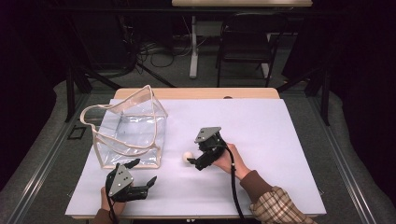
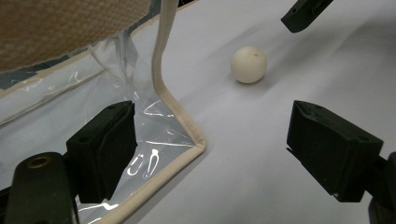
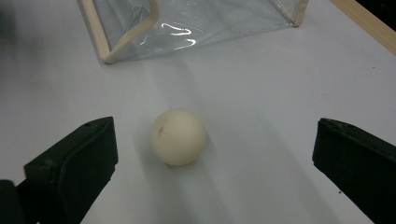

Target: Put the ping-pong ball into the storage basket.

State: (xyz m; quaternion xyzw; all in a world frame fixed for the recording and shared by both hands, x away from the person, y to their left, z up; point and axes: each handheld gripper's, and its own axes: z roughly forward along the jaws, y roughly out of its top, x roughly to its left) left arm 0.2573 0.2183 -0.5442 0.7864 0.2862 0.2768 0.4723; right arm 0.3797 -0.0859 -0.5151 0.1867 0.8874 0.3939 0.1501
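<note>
The table is covered by a pale sheet, and most of this surface is free: the whole right half and the far middle part carry nothing. At the left side stands a clear bag with cream edges and handles, its mouth open to above. The near right corner of the bag comes close to the middle of the table, so there the free room becomes narrower.

A small cream ball lies on the sheet just beside this corner of the bag, not touching it.

The right tongs are held low, very near the ball, on its right side. In the right gripper view their jaws stand wide apart, one at each side of the ball, with a gap at both sides; they do not touch it.

The left tongs are near the front edge of the table, just before the bag. Their jaws are also apart and hold nothing; in the left gripper view one jaw is in front of the bag's wall, and the ball lies farther ahead.
</note>
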